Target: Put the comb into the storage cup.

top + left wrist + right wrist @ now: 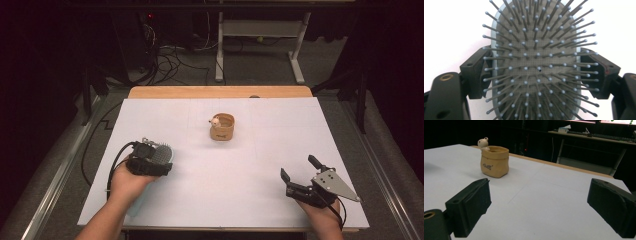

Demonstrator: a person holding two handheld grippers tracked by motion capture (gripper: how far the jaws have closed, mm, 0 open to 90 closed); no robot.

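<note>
Hairbrush (536, 65) between left hand-held gripper (152, 162) jaws

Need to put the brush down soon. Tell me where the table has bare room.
Most of the white table is bare. The widest free patch lies in the middle, between the left gripper clamped on the hairbrush, the open right gripper, and the tan pot further back. The strips beside the pot are free too. Nowhere is crowded.

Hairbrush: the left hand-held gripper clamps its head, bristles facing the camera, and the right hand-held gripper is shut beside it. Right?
Not quite. The right hand-held gripper is open and far from the hairbrush, as the high view shows. The left hand-held gripper does clamp its head.
</note>
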